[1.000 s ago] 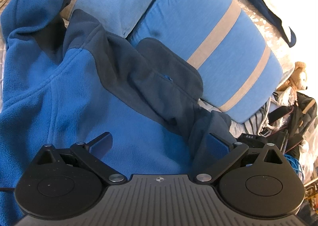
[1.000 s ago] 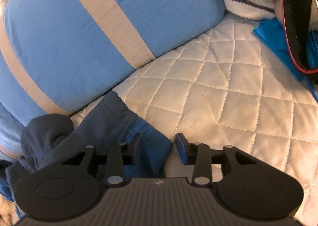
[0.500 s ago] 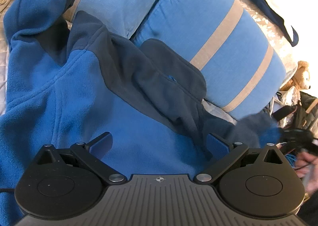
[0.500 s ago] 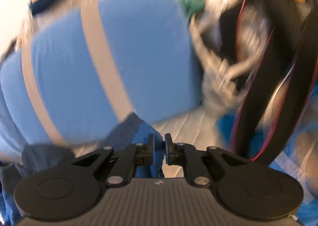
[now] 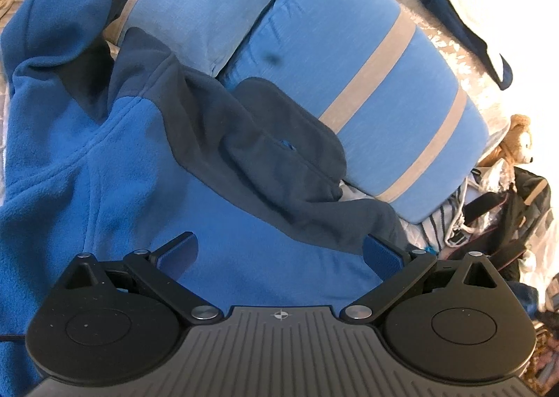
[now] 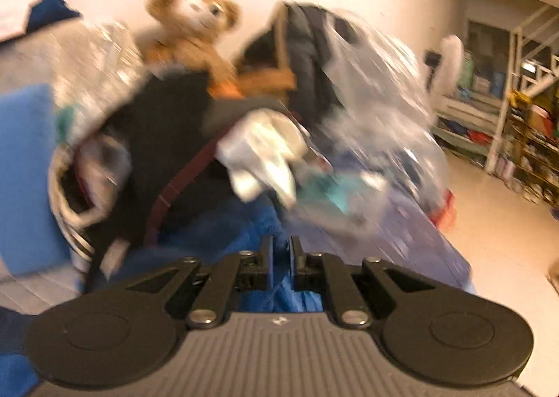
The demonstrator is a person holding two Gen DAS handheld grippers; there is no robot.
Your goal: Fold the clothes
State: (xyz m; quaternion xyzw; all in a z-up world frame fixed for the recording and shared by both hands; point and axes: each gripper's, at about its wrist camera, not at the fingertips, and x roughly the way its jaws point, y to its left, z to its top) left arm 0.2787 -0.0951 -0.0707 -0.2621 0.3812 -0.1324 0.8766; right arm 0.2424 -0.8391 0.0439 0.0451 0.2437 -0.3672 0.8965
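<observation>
1. The blue fleece jacket [image 5: 115, 166] lies spread on the bed, its dark collar and shoulder against the striped blue pillows [image 5: 367, 110]. One sleeve [image 5: 349, 219] trails toward the right edge of the left wrist view.
2. The right gripper [image 6: 279, 250] has its fingers pressed together on blue fleece, most likely the sleeve cuff. The view is blurred, with a teddy bear [image 6: 195, 27] and a heap of bags [image 6: 181, 138] ahead.
3. The left gripper [image 5: 279, 250] hangs over the jacket body with its fingers spread wide, holding nothing.
4. To do this step well, I would carry the pinched sleeve clear of the bags, then sweep it across the chest, keeping the fabric taut and flat.
5. The left gripper could press the body down to stop the jacket sliding.
6. Let go only once the sleeve lies straight.
</observation>
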